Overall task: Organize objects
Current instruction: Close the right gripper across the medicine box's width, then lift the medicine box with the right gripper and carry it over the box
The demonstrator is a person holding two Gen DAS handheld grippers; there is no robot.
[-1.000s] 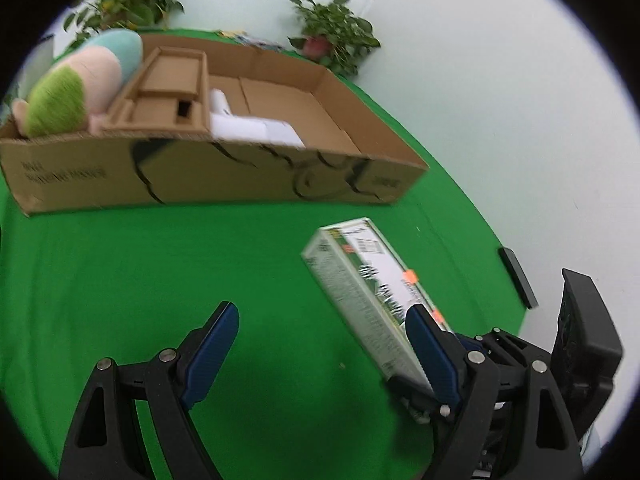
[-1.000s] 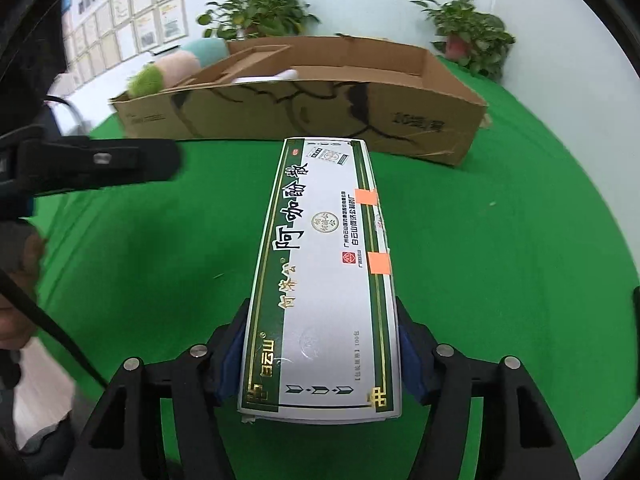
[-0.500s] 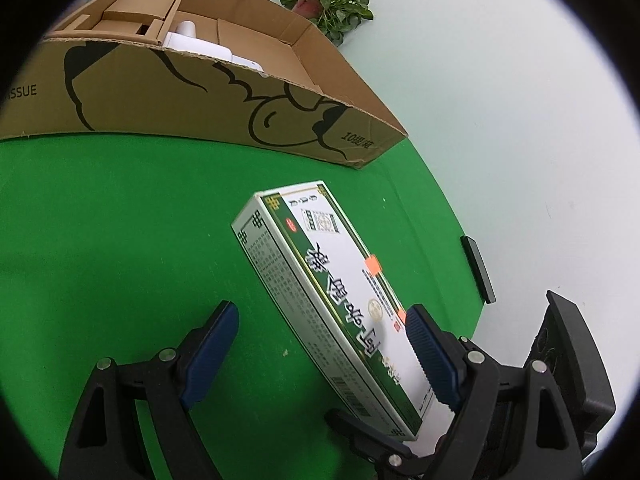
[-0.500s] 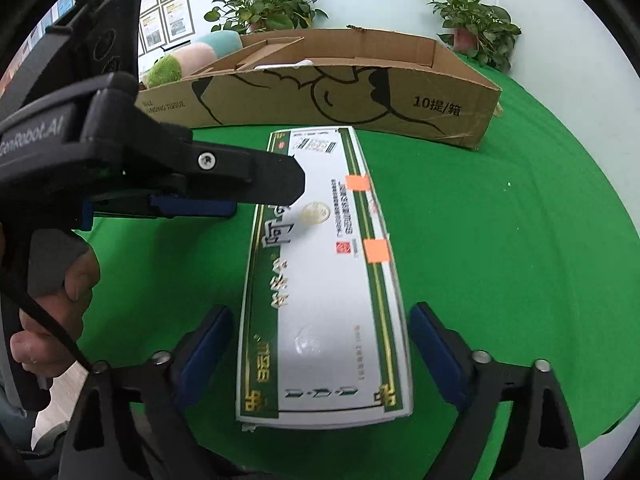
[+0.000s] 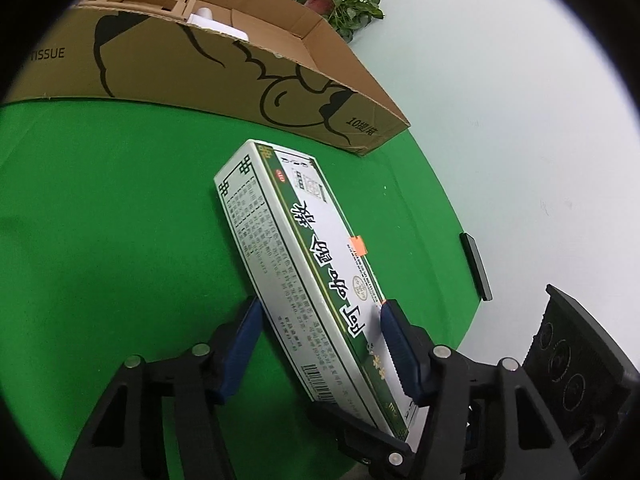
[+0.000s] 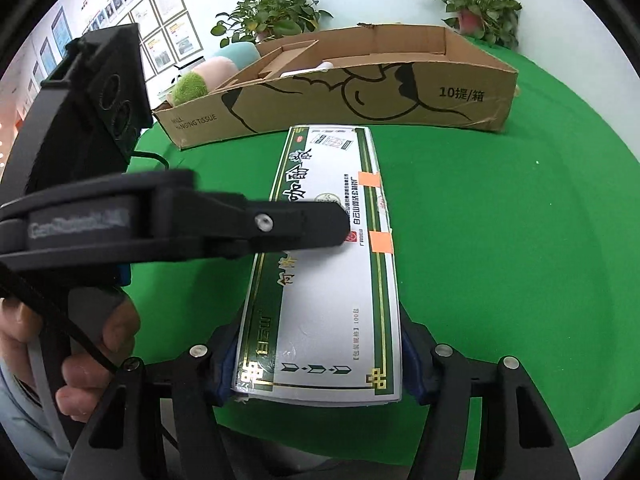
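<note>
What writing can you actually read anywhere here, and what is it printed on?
"TISSUE": front wall of the cardboard box.
"HANGING TISSUE": same wall, seen from the right wrist.
"10提/箱": that wall's right end.
"100": green and white carton.
Carton's large calligraphy and fine print: not legible.
Left gripper lettering: blurred.
Wall frames: too small.

Glossy paper carton (image 6: 324,280), matt green cloth tabletop (image 6: 500,240), rough brown corrugated cardboard box (image 6: 360,96).

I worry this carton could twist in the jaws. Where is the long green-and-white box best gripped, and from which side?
Grip the green-and-white box across its narrow width, pads on the two long side faces, coming in lengthwise from its near end. Those faces are flat and parallel. The right gripper closes there now; the left gripper closes on it too.
</note>
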